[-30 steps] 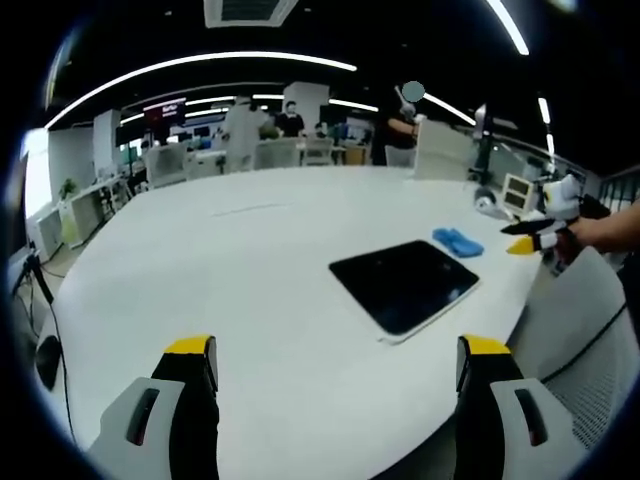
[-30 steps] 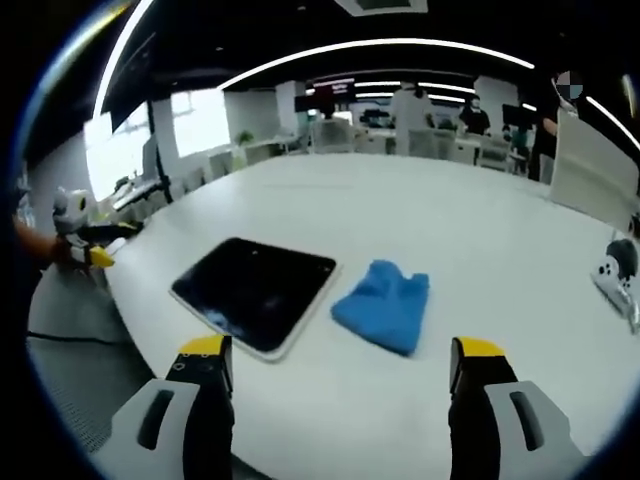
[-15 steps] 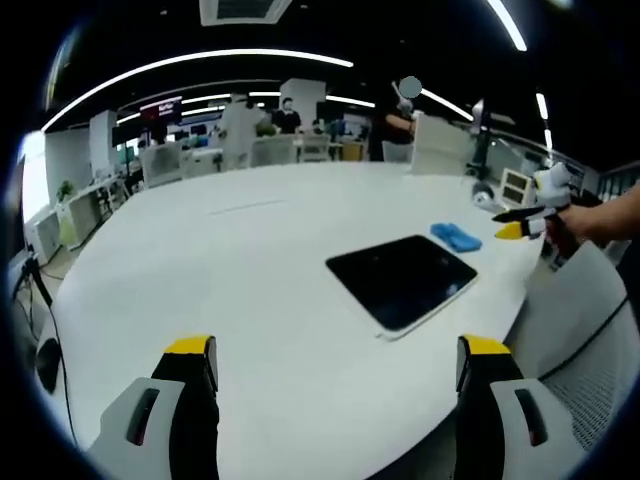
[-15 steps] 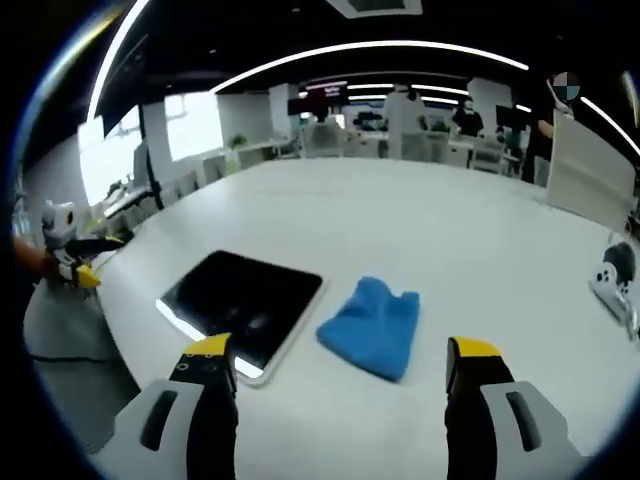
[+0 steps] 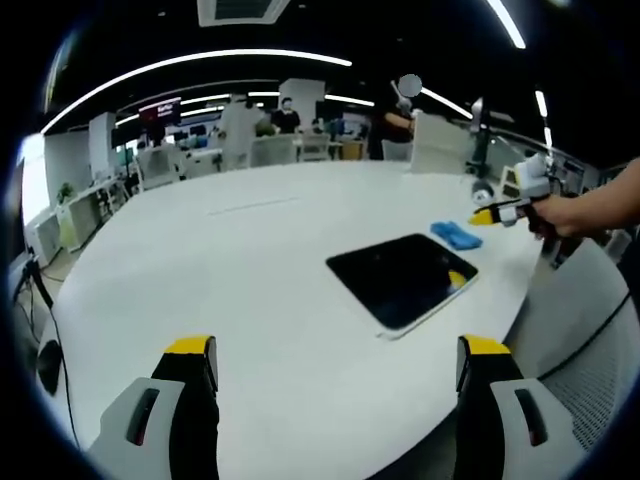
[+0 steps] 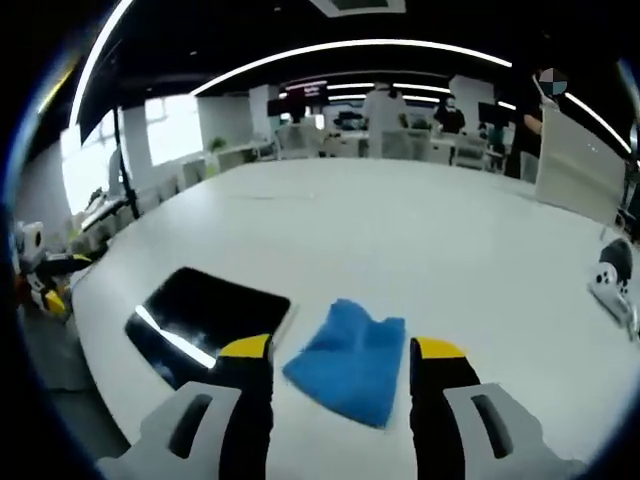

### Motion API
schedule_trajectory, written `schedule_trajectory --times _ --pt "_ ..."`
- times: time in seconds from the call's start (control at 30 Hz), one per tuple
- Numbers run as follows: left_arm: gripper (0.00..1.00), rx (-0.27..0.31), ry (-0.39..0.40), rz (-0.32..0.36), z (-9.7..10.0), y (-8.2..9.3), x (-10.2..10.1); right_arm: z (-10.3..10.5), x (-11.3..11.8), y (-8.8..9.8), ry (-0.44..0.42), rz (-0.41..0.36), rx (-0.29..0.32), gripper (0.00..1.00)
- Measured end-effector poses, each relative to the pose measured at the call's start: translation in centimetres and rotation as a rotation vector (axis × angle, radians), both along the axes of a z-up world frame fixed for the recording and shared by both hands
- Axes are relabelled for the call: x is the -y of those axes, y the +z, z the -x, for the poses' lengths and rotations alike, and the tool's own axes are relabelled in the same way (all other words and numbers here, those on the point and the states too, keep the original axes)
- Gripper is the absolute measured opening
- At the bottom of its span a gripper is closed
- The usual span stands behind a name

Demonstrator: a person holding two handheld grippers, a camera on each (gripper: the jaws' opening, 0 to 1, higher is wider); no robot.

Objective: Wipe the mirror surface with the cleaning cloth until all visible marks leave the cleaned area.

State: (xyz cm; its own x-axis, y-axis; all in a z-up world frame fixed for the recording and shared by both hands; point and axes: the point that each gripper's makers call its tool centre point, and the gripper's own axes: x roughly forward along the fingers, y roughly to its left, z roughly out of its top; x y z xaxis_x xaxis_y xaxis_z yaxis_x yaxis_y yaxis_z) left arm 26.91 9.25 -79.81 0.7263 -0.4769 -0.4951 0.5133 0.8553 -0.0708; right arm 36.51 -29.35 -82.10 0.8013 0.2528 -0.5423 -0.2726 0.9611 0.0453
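Fingers (image 6: 440, 395) of the right gripper (image 6: 340, 365), grey with yellow tips, stand apart and hold nothing; in the right gripper view the cleaning cloth (image 6: 348, 358) lies on the counter (image 6: 420, 240) right in front of them, its near edge sitting between the two tips, though contact cannot be made out. Fingers (image 5: 190, 385) of the left gripper (image 5: 335, 350) are spread wide and empty, low over the near rim of the counter, well apart from both the mirror (image 5: 403, 278) and the cloth.

Largest is the counter: a broad, smooth white top with a rounded edge, matte, with faint sheen from ceiling light strips. On it lies the mirror, a flat rounded rectangle with a pale rim and a dark, glossy face that reflects a bright streak in the right gripper view. Any marks on that face are too small to tell. It lies just beside the cloth, to the cloth's left in the right gripper view; whether they touch is unclear.

Next, the cloth: a soft blue rag, loosely folded with a wrinkled, notched far edge.

In the left gripper view the right gripper appears at the far right, held by a hand (image 5: 560, 212), with its yellow tip near the cloth. A small white device (image 6: 612, 280) at the counter's far right edge is cut off and hard to identify.
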Motion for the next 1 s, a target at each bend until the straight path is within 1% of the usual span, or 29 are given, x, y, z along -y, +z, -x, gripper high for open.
schedule_trajectory --times 0.03,0.1,0.17,0.23,0.27,0.33,0.4,0.53,0.6,0.67,0.77,0.8,0.83,0.87,0.97,1.0 --pt "0.99 -0.001 0.000 -0.001 0.0 0.0 0.0 -0.2 0.1 -0.4 0.000 0.003 -0.007 0.46" --pt "0.99 -0.002 0.000 0.000 0.0 -0.1 0.0 -0.5 0.1 -1.1 0.008 0.040 -0.019 0.40" --pt "0.99 -0.004 -0.003 -0.005 0.0 -0.2 -0.1 -0.5 0.3 -1.8 -0.001 0.051 -0.038 0.35" --pt "0.99 -0.005 -0.001 -0.008 0.0 -0.2 -0.1 -0.8 0.6 -2.4 -0.018 0.043 -0.057 0.30" --pt "0.99 -0.005 0.001 -0.007 0.0 -0.2 -0.1 -1.0 0.7 -2.6 -0.019 0.043 -0.055 0.28" --pt "0.99 -0.005 0.004 -0.009 0.0 -0.2 -0.2 -1.2 0.8 -3.1 -0.026 0.055 -0.069 0.22" --pt "0.99 -0.006 0.008 -0.006 0.0 -0.2 -0.3 -1.4 0.7 -3.4 -0.026 0.060 -0.078 0.20" --pt "0.99 -0.009 0.005 -0.011 0.0 -0.3 -0.3 -2.0 0.2 -3.9 -0.024 0.057 -0.095 0.20" --pt "0.99 -0.011 0.005 -0.012 0.1 -0.3 -0.3 -2.0 0.0 -4.5 -0.013 0.080 -0.113 0.20" --pt "0.99 -0.011 0.003 -0.013 0.0 -0.3 -0.2 -2.0 0.0 -5.3 -0.016 0.086 -0.142 0.17" --pt "0.99 -0.013 0.001 -0.015 0.0 -0.5 -0.3 -1.9 0.0 -5.2 -0.042 0.088 -0.124 0.14" --pt "0.99 -0.013 -0.001 -0.015 -0.1 -0.6 -0.3 -1.8 -0.1 -5.2 -0.044 0.083 -0.122 0.10" --pt "0.99 -0.013 -0.002 -0.017 -0.1 -0.6 -0.4 -1.8 -0.2 -5.2 -0.047 0.079 -0.125 0.04" --pt "0.99 -0.012 -0.003 -0.017 -0.1 -0.7 -0.4 -1.7 0.0 -5.2 -0.060 0.081 -0.130 0.02" --pt "0.99 -0.010 -0.004 -0.018 -0.2 -0.7 -0.4 -1.8 0.0 -5.5 -0.077 0.067 -0.145 0.01" --pt "0.99 -0.009 -0.003 -0.017 -0.2 -0.7 -0.4 -1.6 -0.1 -5.3 -0.074 0.067 -0.150 0.01"
